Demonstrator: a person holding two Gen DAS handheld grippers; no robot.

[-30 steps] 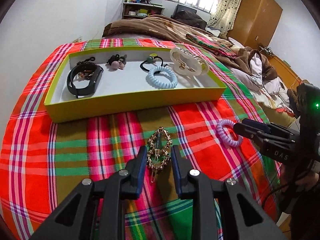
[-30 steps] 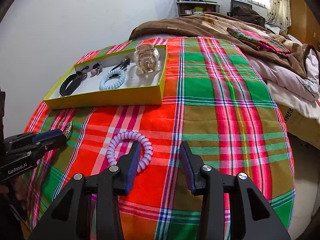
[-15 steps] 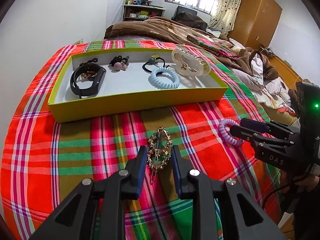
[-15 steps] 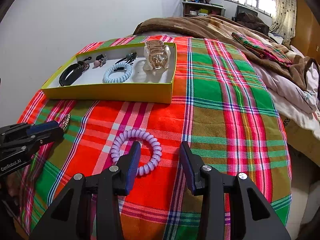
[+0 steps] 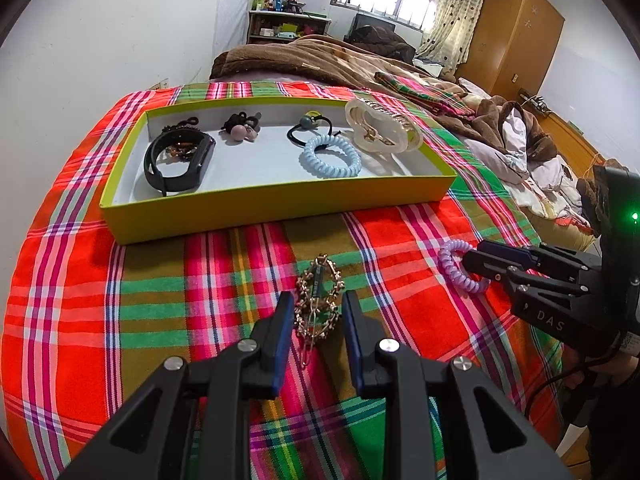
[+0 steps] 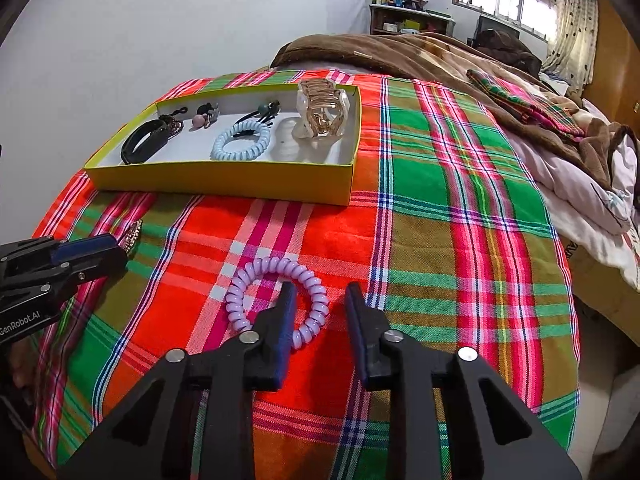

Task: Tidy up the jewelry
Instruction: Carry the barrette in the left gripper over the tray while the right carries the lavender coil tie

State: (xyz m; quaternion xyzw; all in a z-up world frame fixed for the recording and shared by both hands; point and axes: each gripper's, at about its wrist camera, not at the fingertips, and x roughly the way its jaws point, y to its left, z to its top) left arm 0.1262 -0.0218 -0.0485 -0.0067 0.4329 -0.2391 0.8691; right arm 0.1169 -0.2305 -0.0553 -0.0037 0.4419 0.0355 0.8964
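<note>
Left tool [image 5: 314, 312] spread around gold clip [image 5: 318, 300]; right tool [image 6: 320, 304] spread astride purple coil [image 6: 276, 300].

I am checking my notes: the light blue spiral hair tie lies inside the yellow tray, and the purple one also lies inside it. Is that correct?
Not quite. The purple spiral hair tie lies on the plaid blanket, outside the yellow tray, as the right wrist view shows. The light blue spiral hair tie is indeed inside the tray.
</note>
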